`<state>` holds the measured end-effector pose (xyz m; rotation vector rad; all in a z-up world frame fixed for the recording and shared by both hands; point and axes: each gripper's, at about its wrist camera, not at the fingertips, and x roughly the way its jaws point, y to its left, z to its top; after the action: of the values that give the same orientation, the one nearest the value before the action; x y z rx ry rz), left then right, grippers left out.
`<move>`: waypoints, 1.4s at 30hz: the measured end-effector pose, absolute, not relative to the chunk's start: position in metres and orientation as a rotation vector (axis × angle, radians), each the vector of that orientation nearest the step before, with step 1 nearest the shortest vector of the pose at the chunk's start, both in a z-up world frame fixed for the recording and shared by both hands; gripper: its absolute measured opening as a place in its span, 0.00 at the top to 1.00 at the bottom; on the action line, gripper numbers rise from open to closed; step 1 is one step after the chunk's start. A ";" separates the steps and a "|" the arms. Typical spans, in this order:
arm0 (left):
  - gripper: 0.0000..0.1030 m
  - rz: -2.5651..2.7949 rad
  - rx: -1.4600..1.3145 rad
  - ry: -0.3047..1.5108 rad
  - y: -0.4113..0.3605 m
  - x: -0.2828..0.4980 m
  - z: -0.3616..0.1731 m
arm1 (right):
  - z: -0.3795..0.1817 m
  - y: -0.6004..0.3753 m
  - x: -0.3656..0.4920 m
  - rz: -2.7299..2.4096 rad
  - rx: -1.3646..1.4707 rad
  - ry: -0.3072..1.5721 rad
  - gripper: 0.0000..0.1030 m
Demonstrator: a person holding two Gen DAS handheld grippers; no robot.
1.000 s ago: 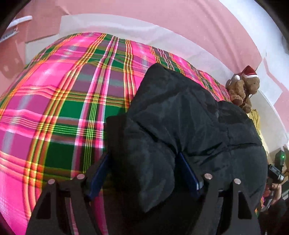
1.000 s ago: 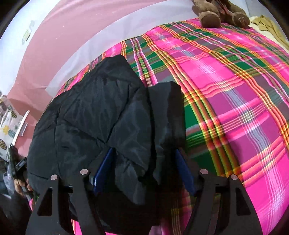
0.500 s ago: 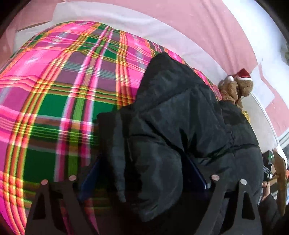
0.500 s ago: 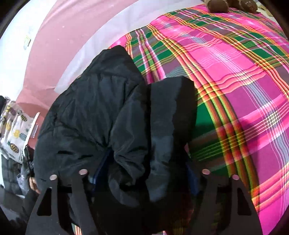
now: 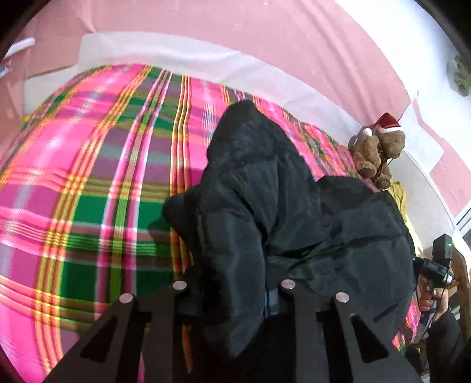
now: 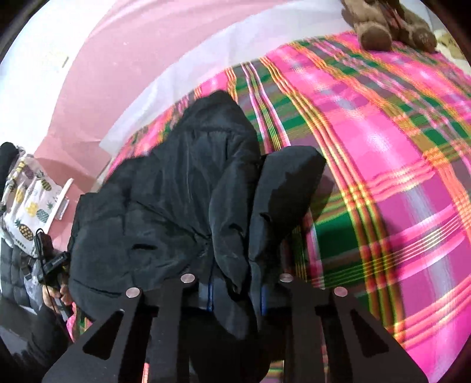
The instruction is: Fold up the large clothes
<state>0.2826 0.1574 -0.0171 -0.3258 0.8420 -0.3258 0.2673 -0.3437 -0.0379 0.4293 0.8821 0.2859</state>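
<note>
Garment: a black puffer jacket (image 5: 294,212) lies bunched on the bed, its near end raised off the blanket by both grippers; the far end tapers to a point toward the wall.
Left gripper (image 5: 232,290): its fingers are closing on a thick fold of the jacket, which fills the gap between them and hangs down over the gripper body; the blue pads are mostly buried in the fabric.
Right gripper (image 6: 235,282): its fingers are also closing, pinching another thick fold of the same jacket; a blue pad edge shows on each side of the pinched fabric.
Jacket in the right wrist view: the jacket (image 6: 164,200) spreads to the left of the gripper, with a rounded dark flap standing up just right of the grasped fold and casting a shadow on the blanket.
Bed cover: a pink, green and yellow plaid blanket (image 5: 88,176) covers the bed, blurred in both views; the same blanket (image 6: 397,176) fills the right side of the right wrist view.
Beyond the bed: a white sheet edge (image 5: 176,56) and a pink wall (image 5: 265,26).
Toy: a brown teddy bear (image 5: 376,150) in a red Santa hat sits at the far corner of the bed, well apart from the jacket's grasped end.
</note>
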 end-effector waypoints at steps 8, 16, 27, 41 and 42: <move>0.75 -0.291 -0.289 0.770 0.171 0.281 0.031 | 0.006 -0.332 0.271 0.317 0.392 0.817 0.83; 0.74 -0.228 -0.272 0.713 0.209 0.309 0.064 | 0.033 -0.299 0.313 0.363 0.376 0.766 0.83; 0.71 -0.130 -0.285 0.794 0.261 0.352 0.004 | -0.010 -0.244 0.376 0.391 0.350 0.836 0.82; 0.41 0.000 -0.331 0.718 0.283 0.318 0.006 | -0.005 -0.252 0.359 0.256 0.295 0.848 0.55; 0.41 0.004 -0.330 0.699 0.283 0.314 0.013 | 0.003 -0.252 0.354 0.250 0.286 0.820 0.55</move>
<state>0.3135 0.2829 0.0128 -0.3300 0.6988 0.0043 0.3537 -0.2519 0.0026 0.2855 0.8195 0.2495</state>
